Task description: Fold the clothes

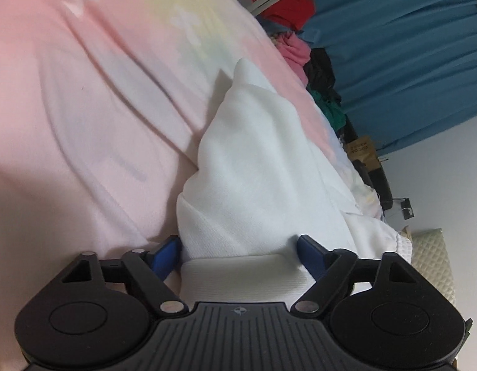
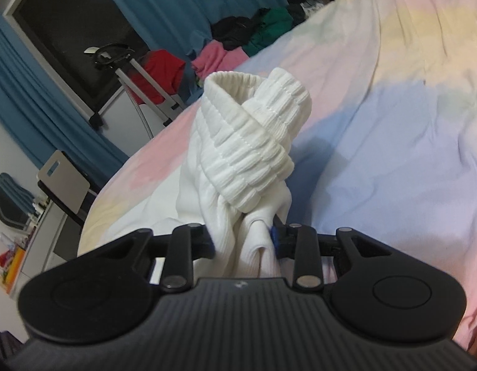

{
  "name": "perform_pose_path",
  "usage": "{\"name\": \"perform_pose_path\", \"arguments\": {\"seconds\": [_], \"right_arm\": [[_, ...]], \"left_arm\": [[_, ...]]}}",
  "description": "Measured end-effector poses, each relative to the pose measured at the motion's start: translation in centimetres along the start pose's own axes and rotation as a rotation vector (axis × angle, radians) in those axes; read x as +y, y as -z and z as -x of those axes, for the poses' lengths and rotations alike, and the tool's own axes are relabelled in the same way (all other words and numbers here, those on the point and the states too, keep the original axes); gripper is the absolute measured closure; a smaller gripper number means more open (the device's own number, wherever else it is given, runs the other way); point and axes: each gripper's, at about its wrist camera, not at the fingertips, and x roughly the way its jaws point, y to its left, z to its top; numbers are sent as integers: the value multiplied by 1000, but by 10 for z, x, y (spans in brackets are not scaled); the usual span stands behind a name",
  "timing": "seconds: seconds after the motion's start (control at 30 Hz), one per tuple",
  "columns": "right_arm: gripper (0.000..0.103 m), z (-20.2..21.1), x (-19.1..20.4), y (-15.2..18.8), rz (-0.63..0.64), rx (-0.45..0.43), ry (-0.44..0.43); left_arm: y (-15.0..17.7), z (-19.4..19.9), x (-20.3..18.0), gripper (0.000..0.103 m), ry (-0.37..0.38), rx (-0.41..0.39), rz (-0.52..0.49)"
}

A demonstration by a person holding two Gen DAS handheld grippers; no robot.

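1. left tongs (image 1: 238, 255): the jaws stand wide apart. the blue fingertips (image 1: 165, 255) flank a broad fold of the white garment (image 1: 263, 167). the cloth fills the gap between them and lies against both pads, but whether the pads press on it or only rest beside it cannot be told from the left wrist view.
2. right tongs (image 2: 243, 241): the jaws are drawn in to a narrow gap and pinch a bunched fold of the white garment (image 2: 247, 154). cloth wraps over the inner faces, so only a sliver of one blue fingertip (image 2: 274, 236) shows.
3. task item, seen from the right tongs: the garment rises directly ahead of the jaws. its ribbed elastic waistband (image 2: 253, 123) is twisted into a loop above and beyond the grip point, and smoother cloth trails down to the left of the tongs.
4. task item, seen from the left tongs: the garment runs forward from the jaws as a long tapering panel to a point well ahead. a gathered hem (image 1: 389, 241) lies just right of the right fingertip.
5. support: the garment lies on a bed covered by a pastel sheet (image 1: 83, 108) of pink, yellow and pale blue, which extends ahead of and beside both tongs.
6. background: beyond the far edge of the bed, a pile of coloured clothes (image 2: 238, 43) sits in front of a blue curtain (image 1: 402, 61).
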Motion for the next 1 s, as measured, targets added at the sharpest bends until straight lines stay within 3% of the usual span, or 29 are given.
{"name": "perform_pose_path", "arguments": {"seconds": [0.43,0.63,0.87,1.0], "right_arm": [[70,4,8,4,26,-2,7],[71,16,16,2,38,-38,-38],[73,40,26,-21,14,-76,-116],[74,51,26,-59,-21,-90,-140]], "left_arm": [[5,15,-7,43,-28,-69,-67],[3,41,-21,56,12,-127,-108],[-18,60,-73,62,89,-176,-158],[-37,43,-135,63,91,-176,-239]]}}
